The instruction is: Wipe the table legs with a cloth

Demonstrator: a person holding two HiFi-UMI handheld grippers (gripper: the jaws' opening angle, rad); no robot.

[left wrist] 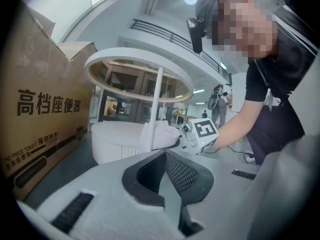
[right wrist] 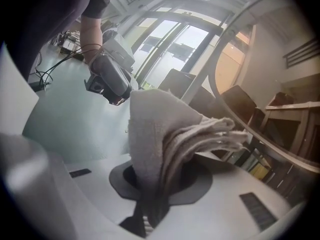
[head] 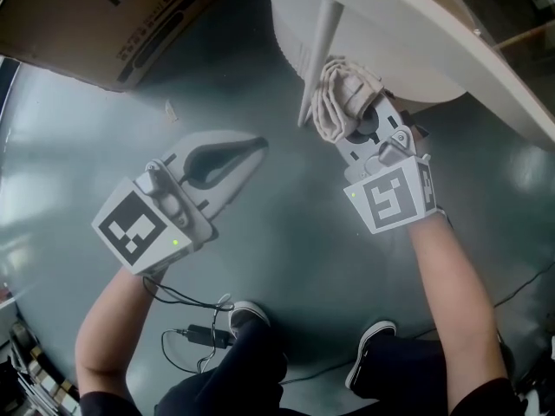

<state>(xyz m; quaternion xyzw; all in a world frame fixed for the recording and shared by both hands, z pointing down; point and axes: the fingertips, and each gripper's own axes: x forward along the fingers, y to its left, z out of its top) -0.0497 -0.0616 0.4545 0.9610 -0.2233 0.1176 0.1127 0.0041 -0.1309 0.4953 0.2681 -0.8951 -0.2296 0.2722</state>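
The right gripper's (head: 358, 113) jaws pinch the cloth (head: 341, 95), which bulges past their tips against the table leg (head: 319, 50); the left gripper's (head: 253, 148) jaws meet, empty.

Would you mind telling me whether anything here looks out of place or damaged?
Nothing looks damaged or spilled. The only stray item is a small pale scrap lying on the floor beside the cardboard box.

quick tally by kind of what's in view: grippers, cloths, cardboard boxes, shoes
grippers: 2 (left gripper, right gripper)
cloth: 1
cardboard box: 1
shoes: 2
total: 6
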